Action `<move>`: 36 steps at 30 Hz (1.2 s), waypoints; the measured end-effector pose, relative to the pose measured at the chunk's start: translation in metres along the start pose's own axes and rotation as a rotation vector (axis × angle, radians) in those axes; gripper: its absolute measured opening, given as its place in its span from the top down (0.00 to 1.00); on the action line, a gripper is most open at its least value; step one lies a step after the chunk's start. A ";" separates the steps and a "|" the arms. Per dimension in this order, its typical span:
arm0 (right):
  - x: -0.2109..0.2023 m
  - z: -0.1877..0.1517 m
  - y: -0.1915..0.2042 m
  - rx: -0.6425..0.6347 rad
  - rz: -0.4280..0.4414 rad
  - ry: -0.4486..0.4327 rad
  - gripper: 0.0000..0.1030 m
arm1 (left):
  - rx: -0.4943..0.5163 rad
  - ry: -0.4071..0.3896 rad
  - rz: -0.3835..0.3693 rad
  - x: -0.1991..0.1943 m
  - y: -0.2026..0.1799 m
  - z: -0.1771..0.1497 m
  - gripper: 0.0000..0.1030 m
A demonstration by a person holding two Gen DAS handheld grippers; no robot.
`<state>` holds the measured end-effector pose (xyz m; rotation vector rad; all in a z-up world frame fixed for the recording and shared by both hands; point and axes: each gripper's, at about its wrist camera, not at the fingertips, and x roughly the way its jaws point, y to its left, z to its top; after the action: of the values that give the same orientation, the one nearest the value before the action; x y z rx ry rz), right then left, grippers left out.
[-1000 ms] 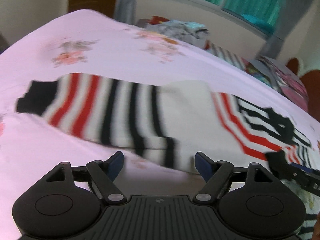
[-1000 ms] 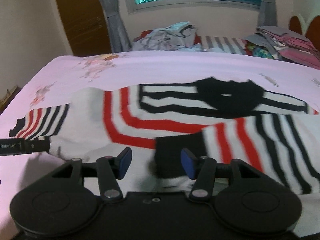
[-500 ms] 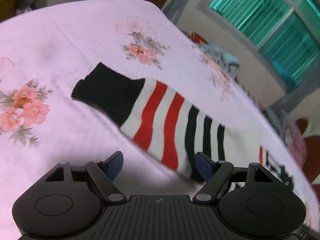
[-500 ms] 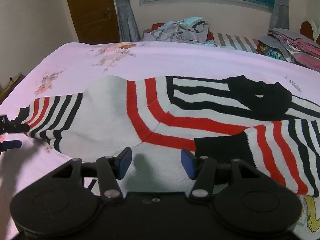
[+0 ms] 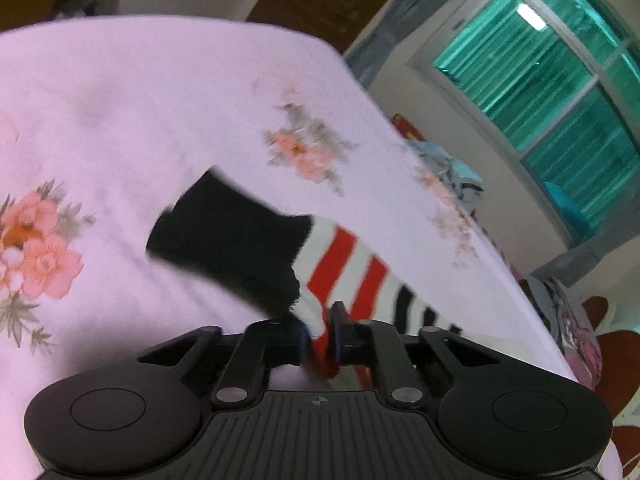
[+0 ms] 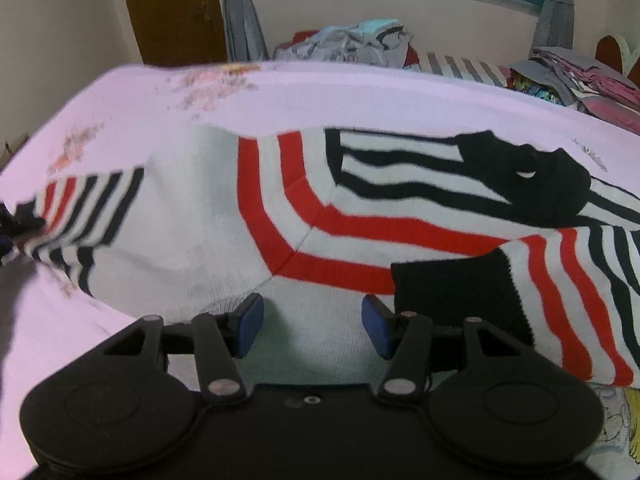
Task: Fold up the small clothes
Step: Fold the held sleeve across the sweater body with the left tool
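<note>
A small white sweater (image 6: pixel 288 216) with red and black stripes lies spread on the pink floral bedsheet (image 6: pixel 360 96). Its right sleeve is folded in across the body, black cuff (image 6: pixel 452 296) near the front. My left gripper (image 5: pixel 319 336) is shut on the left sleeve (image 5: pixel 344 268) just behind its black cuff (image 5: pixel 232 240). My right gripper (image 6: pixel 312 324) is open and empty above the sweater's white lower body. The black collar (image 6: pixel 532 176) lies at the right.
A heap of loose clothes (image 6: pixel 360 40) lies at the bed's far edge under the window. A stack of folded clothes (image 6: pixel 572 80) sits at the far right. A brown door (image 6: pixel 172 8) stands at the back left.
My left gripper moved in on the left sleeve and closed on it behind the cuff. My right gripper stayed open and shifted slightly closer over the sweater body.
</note>
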<state>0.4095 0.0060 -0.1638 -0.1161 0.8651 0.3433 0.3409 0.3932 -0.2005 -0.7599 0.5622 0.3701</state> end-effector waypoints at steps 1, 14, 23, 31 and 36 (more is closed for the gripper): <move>0.000 0.000 0.001 -0.006 -0.003 0.000 0.45 | 0.021 -0.012 -0.021 -0.004 -0.008 0.002 0.93; -0.065 -0.003 -0.066 0.181 0.016 -0.116 0.46 | 0.461 0.049 -0.438 -0.031 -0.215 -0.056 0.93; -0.099 -0.043 -0.155 0.330 -0.114 -0.115 0.45 | 0.908 0.340 -0.519 0.001 -0.321 -0.201 0.93; -0.106 -0.043 -0.170 0.335 -0.076 -0.149 0.38 | 0.946 0.247 -0.450 -0.045 -0.307 -0.200 0.40; -0.103 -0.030 -0.151 0.288 -0.011 -0.150 0.35 | 0.920 0.166 -0.365 -0.069 -0.268 -0.174 0.39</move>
<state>0.3778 -0.1684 -0.1109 0.1702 0.7569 0.2117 0.3621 0.0784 -0.1171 0.0103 0.6539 -0.2960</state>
